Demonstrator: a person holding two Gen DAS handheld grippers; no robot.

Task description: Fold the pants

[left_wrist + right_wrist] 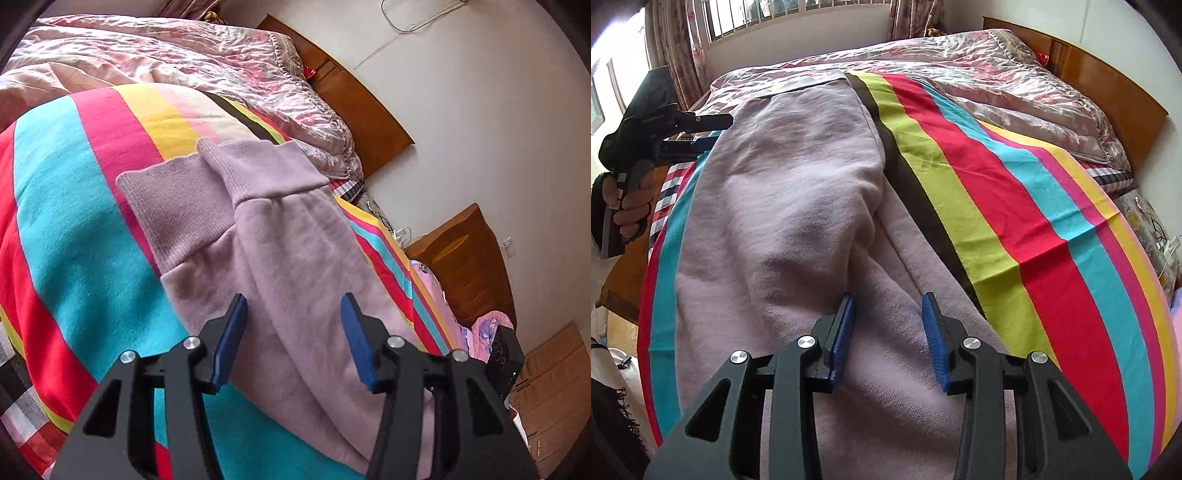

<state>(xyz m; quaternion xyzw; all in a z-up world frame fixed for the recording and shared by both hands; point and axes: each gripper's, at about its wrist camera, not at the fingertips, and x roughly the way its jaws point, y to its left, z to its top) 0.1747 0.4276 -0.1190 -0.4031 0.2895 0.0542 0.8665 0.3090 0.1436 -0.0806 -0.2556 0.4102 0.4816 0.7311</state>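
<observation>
Lilac sweatpants (288, 258) lie on a striped blanket (74, 229), the two legs one over the other, ribbed cuffs (240, 173) at the far end in the left wrist view. My left gripper (293, 306) is open and empty, just above the leg cloth. In the right wrist view the pants (783, 206) stretch away from me. My right gripper (888, 306) is open and empty over the near cloth. The left gripper (701, 133) shows there at the far left edge of the pants, held by a hand.
The striped blanket (1015, 221) covers the bed. A pink crumpled quilt (1015, 88) lies beyond it, against a wooden headboard (1108, 85). A wooden nightstand (465, 258) stands by the wall. A curtained window (775, 18) is behind the bed.
</observation>
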